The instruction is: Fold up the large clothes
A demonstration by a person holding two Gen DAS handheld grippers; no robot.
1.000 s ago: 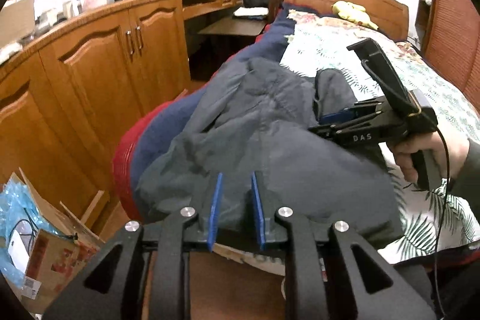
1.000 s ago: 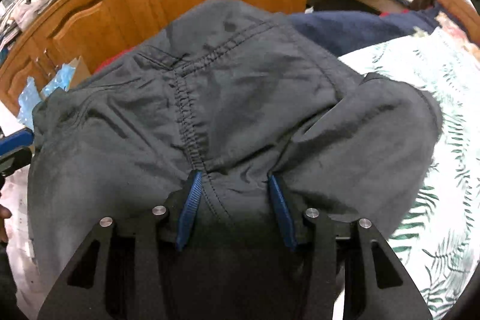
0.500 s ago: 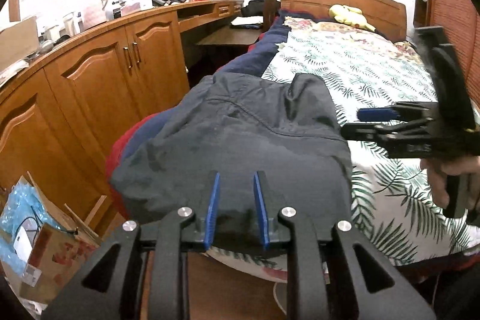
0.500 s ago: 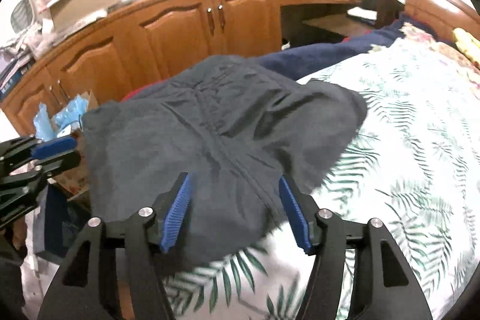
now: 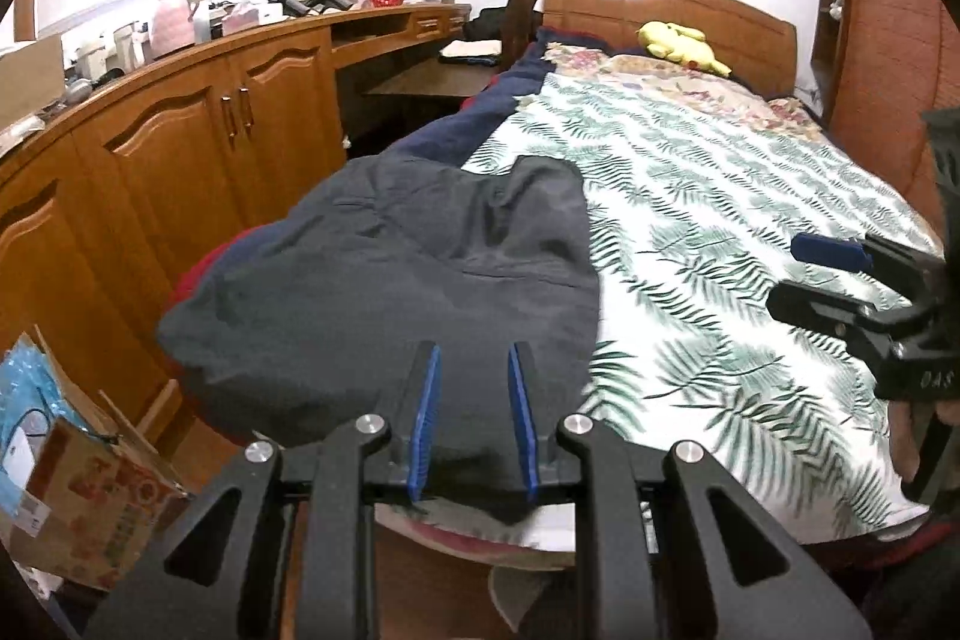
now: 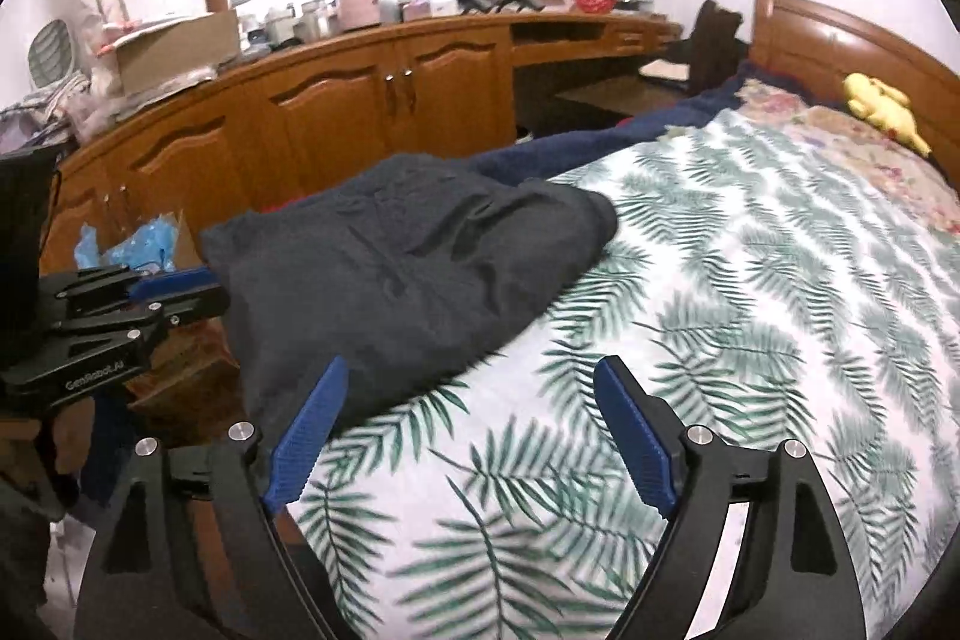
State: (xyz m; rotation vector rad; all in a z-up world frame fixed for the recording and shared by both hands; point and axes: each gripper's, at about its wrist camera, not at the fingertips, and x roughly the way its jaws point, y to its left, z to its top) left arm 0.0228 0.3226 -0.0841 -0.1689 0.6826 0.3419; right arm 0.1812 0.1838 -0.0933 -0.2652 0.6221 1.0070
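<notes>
Dark grey trousers lie bunched at near left corner of bed, partly over bed edge, on palm-leaf bedspread and navy blanket. Left tool hovers just above garment's near hem, blue pads parted by narrow gap, nothing between them. Right tool spread wide over bedspread, released, beside trousers. Wooden cabinets left of bed. Yellow plush toy by headboard. Cardboard box on floor.

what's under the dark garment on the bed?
The dark garment lies on the leaf-print sheet and a navy blanket at the bed's edge. Anything else beneath is covered.
</notes>
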